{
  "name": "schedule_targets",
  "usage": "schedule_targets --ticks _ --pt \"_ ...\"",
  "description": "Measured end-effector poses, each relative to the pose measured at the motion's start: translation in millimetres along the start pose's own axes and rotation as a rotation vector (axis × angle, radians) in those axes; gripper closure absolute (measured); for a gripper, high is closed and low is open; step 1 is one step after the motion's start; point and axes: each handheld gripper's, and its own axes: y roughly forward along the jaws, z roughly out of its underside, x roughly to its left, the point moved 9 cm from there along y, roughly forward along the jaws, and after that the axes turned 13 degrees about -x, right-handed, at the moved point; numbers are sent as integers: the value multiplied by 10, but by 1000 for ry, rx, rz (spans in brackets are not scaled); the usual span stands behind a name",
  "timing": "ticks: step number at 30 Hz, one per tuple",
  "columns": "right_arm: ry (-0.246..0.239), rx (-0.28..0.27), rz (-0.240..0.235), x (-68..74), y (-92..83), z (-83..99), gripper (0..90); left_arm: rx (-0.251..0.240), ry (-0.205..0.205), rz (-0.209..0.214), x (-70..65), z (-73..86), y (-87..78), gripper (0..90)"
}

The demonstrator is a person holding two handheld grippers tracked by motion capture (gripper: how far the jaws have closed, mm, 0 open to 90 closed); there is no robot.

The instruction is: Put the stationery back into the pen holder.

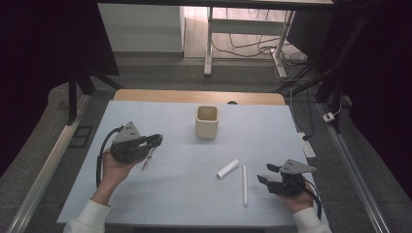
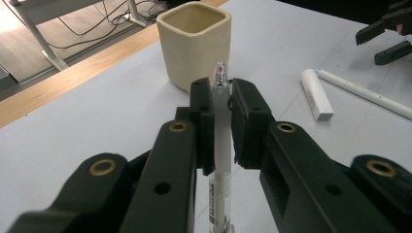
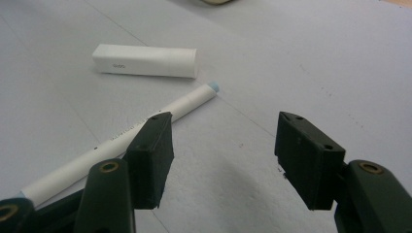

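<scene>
- The left gripper [image 2: 221, 121] was black, with brass-coloured rivets.
- A clear pen [image 2: 219, 184] with black print and a red inner tip was seen.
- The cup [image 1: 207, 121] was cream.
- The table [image 1: 184, 194] was covered in pale blue-grey.
- The long marker [image 3: 121, 136] was white, light-blue-tipped.
- The short stick [image 3: 145, 61] was white.

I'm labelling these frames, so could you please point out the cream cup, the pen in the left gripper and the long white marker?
cream cup [image 1: 207, 125]: high view, on its front wall.
pen [image 2: 221, 75]: left gripper view, on its clear tip past the pads.
long white marker [image 1: 244, 184]: high view, on mid-barrel.
</scene>
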Motion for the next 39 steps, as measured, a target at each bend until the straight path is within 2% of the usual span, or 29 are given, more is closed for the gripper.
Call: schedule_targets --ticks 21,39 --pt "-1 1 0 0 0 3 389 -39 3 7 -39 -130 158 791" --pt "0 3 4 -9 -7 6 389 -73 -4 43 -79 -258 387 791"
